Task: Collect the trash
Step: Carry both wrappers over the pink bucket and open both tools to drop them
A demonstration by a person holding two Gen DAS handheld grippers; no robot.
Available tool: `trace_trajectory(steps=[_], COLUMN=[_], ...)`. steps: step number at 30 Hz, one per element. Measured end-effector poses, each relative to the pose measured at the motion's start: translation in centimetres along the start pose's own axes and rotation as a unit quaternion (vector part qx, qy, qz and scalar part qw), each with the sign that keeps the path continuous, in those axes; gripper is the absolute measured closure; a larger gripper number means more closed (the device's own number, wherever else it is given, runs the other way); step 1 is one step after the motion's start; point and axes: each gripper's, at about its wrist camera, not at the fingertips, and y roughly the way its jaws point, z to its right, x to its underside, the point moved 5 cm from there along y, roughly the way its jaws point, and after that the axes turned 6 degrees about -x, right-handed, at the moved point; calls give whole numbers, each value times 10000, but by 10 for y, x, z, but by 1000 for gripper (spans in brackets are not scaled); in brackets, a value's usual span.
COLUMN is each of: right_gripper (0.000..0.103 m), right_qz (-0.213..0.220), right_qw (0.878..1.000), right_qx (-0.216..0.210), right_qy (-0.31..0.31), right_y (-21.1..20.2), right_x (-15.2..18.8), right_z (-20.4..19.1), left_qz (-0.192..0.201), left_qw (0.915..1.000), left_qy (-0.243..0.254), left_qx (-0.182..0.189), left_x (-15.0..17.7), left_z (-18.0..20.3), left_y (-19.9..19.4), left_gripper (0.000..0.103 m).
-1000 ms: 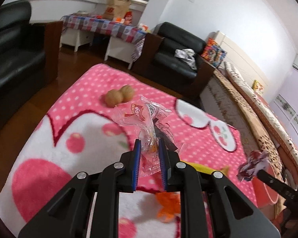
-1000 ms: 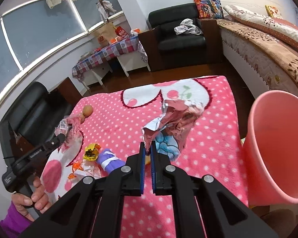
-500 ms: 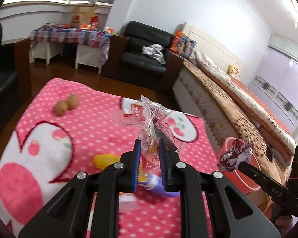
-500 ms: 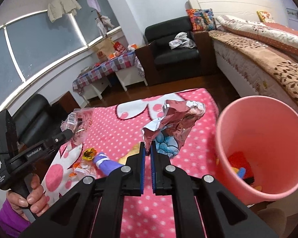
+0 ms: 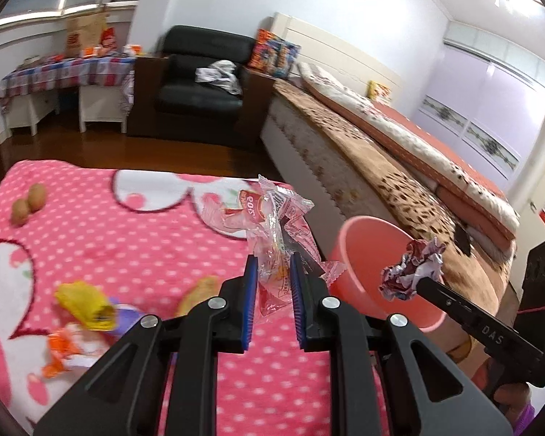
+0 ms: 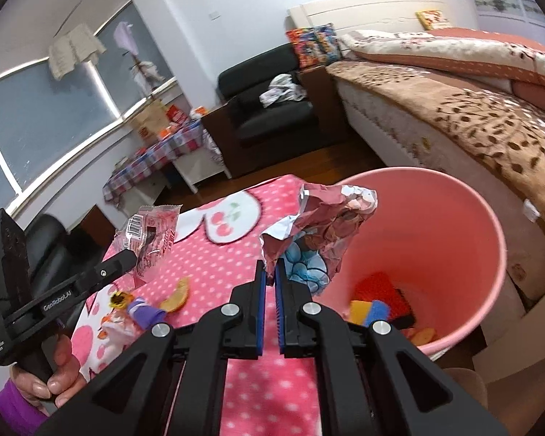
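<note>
I take the pink bin [image 6: 454, 239] as my landmark. A second ago it sat off at the right edge of my right wrist view; now it fills that view, and my right gripper [image 6: 270, 276] has swung over its near rim. In the left wrist view the bin [image 5: 359, 247] has come in from out of frame to just right of my left gripper [image 5: 272, 276]. I read that as both loads having been carried from the pink polka-dot blanket [image 5: 127, 239] to the drop point, with release the step that remains.

My right gripper is pinched nearly closed on a crumpled foil wrapper [image 6: 327, 232], which hangs above the bin's mouth. My left gripper is clamped on a clear plastic snack wrapper [image 5: 276, 225] with red print, held short of the bin on its blanket side. It needs a little more travel, I judge.

Inside the bin lie red, yellow and blue pieces [image 6: 378, 298]. Away from the bin, on the blanket, more trash waits: a yellow wrapper [image 5: 87, 301], a purple item [image 6: 145, 310], an orange-and-white scrap [image 5: 61, 348] and a peel-like slice [image 6: 176, 292]. Two brown eggs [image 5: 29, 201] sit at the blanket's far side.

Writing: "GenRobot.AI" on the left gripper's side [image 6: 58, 299] and "DAS" on the right one's [image 5: 492, 334]. The snack wrapper shows a barcode [image 6: 136, 227]; its red lettering is mirrored and I cannot read it.
</note>
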Motion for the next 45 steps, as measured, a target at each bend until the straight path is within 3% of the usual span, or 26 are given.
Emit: trace_trajectory(steps=[14,28,36,45], right_gripper=[98,97,96,69], right_qz=[74,71,56,118], right_qw=[9979,9961,9959,9963], right_qx=[295,434,421,376], right_qy=[579,770,798,761], right_y=[-15,-22,-23,-26], right_x=[3,10,13,12], right_z=[65,87,85,81], left_qz=[-464,-805,-874,-854], left_qw=[9946,9880,9854,9866], left_qy=[797,1130,1250,1172], left_qx=[483,679,758,745], left_x=[16,31,38,39], left_z=[90,125,133,127], left_y=[48,75,75,68], left_gripper=[86,85,69,69])
